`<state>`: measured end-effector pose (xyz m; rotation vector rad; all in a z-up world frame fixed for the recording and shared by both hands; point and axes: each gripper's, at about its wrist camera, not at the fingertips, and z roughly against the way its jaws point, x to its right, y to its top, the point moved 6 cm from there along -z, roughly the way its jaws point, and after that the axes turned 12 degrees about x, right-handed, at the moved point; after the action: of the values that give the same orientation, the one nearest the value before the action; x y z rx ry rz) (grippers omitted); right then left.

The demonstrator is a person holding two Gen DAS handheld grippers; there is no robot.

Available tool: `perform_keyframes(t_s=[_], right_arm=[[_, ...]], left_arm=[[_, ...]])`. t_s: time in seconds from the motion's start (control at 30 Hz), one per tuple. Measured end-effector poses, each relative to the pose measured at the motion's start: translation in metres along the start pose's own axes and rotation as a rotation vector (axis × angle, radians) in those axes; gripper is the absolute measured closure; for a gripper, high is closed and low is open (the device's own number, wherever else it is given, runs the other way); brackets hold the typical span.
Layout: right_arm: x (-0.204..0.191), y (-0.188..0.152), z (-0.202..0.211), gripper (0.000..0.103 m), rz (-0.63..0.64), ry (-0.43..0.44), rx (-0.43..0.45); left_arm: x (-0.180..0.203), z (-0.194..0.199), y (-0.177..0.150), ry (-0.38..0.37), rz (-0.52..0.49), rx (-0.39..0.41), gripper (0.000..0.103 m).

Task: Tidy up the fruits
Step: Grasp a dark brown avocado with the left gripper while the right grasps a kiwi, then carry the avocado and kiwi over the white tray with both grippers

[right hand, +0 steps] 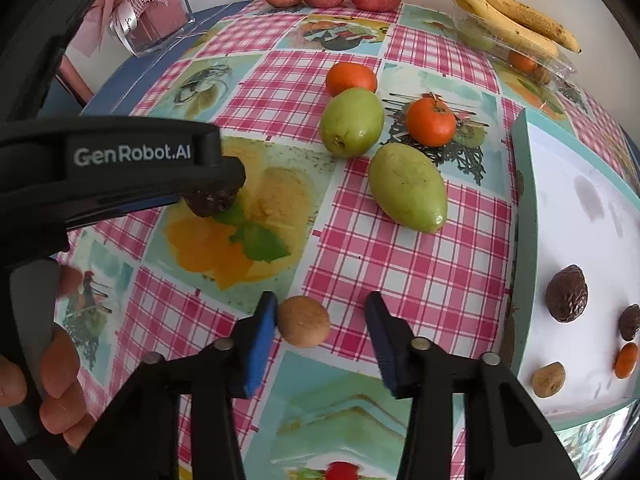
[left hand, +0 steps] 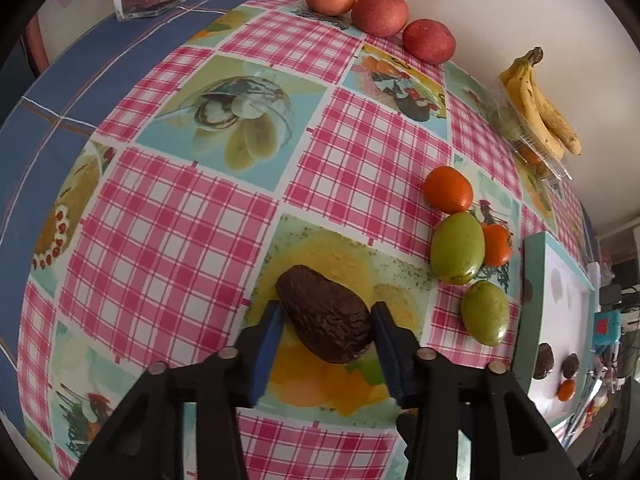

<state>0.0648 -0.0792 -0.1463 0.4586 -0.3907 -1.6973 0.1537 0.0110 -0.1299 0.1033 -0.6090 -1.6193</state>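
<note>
— Avocado (left hand: pixel 326 320), are you seeing it? It is lying on the checked tablecloth (left hand: pixel 180 220), on the yellow-and-orange printed square, and the left gripper (left hand: pixel 327 307) is clamping it, one blue pad pressing on each flank.

— Which way is it pointing?

— Its long axis is running slantwise, the narrow end aiming up-left, away from the gripper, and the broad wrinkled end sitting low between the pads. From the right wrist most of it is hiding under the left gripper's black body; only a dark crinkled bit is showing. A hand (right hand: pixel 60 380) is gripping that handle, cut off by the picture's edge.

— And the other one?

— The right gripper (right hand: pixel 322 300) is standing apart around a small round brown fruit (right hand: pixel 304 322). The left pad is touching it; the right pad is staying clear, with cloth showing in the gap.

— Beyond that?

— Two green fruits (right hand: pixel 406 188) are lying further out, the nearer slanting up-left to down-right, with two tangerines (right hand: pixel 431 122) by them. To the right a white tray (right hand: pixel 520 200) with a teal rim is holding a few small fruits, dark, brown and orange; the fisheye is cutting off its far side. Apples (left hand: pixel 380 14) and bananas (left hand: pixel 540 108) are sitting by the wall, the bananas on a clear box whose contents I am struggling to make out.
</note>
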Motion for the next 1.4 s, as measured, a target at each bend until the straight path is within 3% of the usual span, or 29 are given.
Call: perform_keyframes(t_s=[0.17, 0.43, 0.6, 1.0, 1.4], right_arm=[[-0.005, -0.003, 0.003, 0.075, 0.011, 0.017, -0.001], [-0.005, 0.002, 0.016, 0.075, 0.001, 0.047, 0.041], [0.013, 0.014, 0.034, 0.075, -0.034, 0.013, 0.1], [0.095, 0.037, 0.064, 0.075, -0.234, -0.065, 0.208], [0.191, 0.031, 0.103, 0.075, -0.449, -0.192, 0.289]], left_arm=[[0.0, 0.005, 0.003, 0.004, -0.002, 0.017, 0.061], [0.004, 0.026, 0.015, 0.001, -0.009, 0.089, 0.061], [0.014, 0.04, 0.022, -0.016, -0.024, 0.134, 0.061], [0.064, 0.07, 0.023, -0.083, -0.091, 0.218, 0.062], [0.141, 0.08, 0.005, -0.169, -0.231, 0.235, 0.062]])
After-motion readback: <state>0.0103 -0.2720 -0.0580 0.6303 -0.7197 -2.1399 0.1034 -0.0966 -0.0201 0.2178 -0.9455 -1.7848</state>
